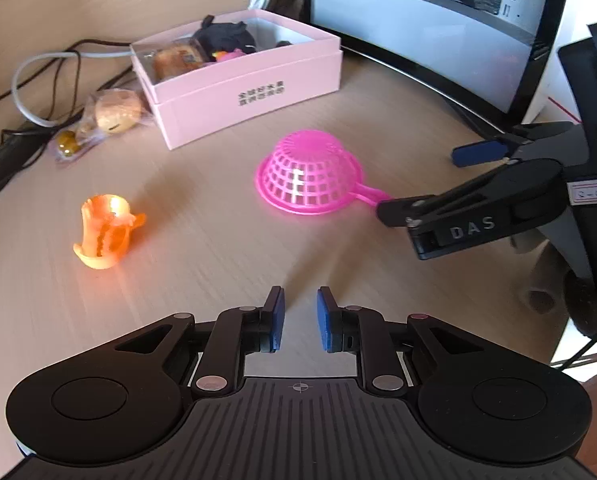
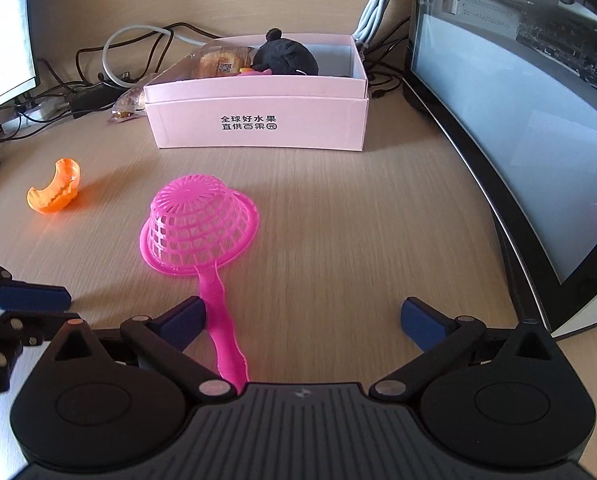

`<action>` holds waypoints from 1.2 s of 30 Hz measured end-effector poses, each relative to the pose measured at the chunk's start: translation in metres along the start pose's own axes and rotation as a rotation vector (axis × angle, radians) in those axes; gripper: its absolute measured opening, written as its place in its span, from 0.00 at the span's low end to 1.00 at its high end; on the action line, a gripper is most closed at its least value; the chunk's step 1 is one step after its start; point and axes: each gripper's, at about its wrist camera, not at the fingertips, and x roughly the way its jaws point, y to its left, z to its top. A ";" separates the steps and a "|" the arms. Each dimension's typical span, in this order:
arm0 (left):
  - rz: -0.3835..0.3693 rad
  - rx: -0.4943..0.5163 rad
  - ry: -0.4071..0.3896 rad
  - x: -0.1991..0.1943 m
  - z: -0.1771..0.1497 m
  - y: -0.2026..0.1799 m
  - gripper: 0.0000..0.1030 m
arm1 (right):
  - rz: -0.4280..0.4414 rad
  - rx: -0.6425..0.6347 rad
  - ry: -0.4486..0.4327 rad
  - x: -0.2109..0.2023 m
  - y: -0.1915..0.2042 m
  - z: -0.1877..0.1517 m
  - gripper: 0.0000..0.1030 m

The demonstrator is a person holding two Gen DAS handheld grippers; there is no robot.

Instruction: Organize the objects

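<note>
Pink plastic, slotted all over: the toy strainer (image 2: 196,228) lies bowl-down on the pale wood-grain desk (image 2: 338,220), its domed bottom turned up and its rim flat on the surface. Its long axis runs along the handle, which in the right wrist view stretches from the bowl toward the camera and passes between the fingers of the right gripper (image 2: 304,316), close beside the left-hand blue pad (image 2: 186,318) (whether it touches that pad I cannot tell). The bowl end points away, toward the pink box (image 2: 258,120) at the back of the desk.

That right gripper stands spread as wide as it goes, its pads pressing on nothing; the far pad is well clear of the handle. In the left wrist view the same tool reaches in from the right, with the handle tip at its lower finger.

The left gripper (image 1: 301,320) hovers over bare desk with only a narrow gap between its blue pads and nothing in it.

An orange plastic piece (image 1: 106,232) lies apart to the left of the strainer, on its side. The box holds a black plush toy (image 2: 286,56) and a wrapped pastry (image 2: 218,62); a curved monitor (image 2: 518,120) stands to the right, and cables (image 2: 138,52) trail behind.
</note>
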 end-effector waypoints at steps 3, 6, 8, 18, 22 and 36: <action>-0.015 0.011 0.015 0.001 0.003 -0.004 0.22 | 0.000 -0.001 0.022 0.001 0.000 0.004 1.00; -0.062 0.004 0.026 0.001 0.004 -0.007 0.43 | 0.014 -0.019 0.037 0.002 0.000 0.007 1.00; -0.093 0.002 0.031 0.001 0.004 -0.009 0.48 | 0.023 -0.029 0.034 0.002 -0.001 0.006 1.00; 0.142 -0.175 -0.200 -0.033 0.007 0.034 0.46 | 0.039 -0.048 0.028 0.001 -0.002 0.005 1.00; 0.277 -0.305 -0.177 -0.027 0.013 0.073 0.45 | 0.042 -0.050 0.024 0.001 -0.003 0.005 1.00; 0.226 -0.327 -0.082 0.025 0.033 0.094 0.45 | 0.054 -0.060 0.042 0.001 -0.004 0.006 1.00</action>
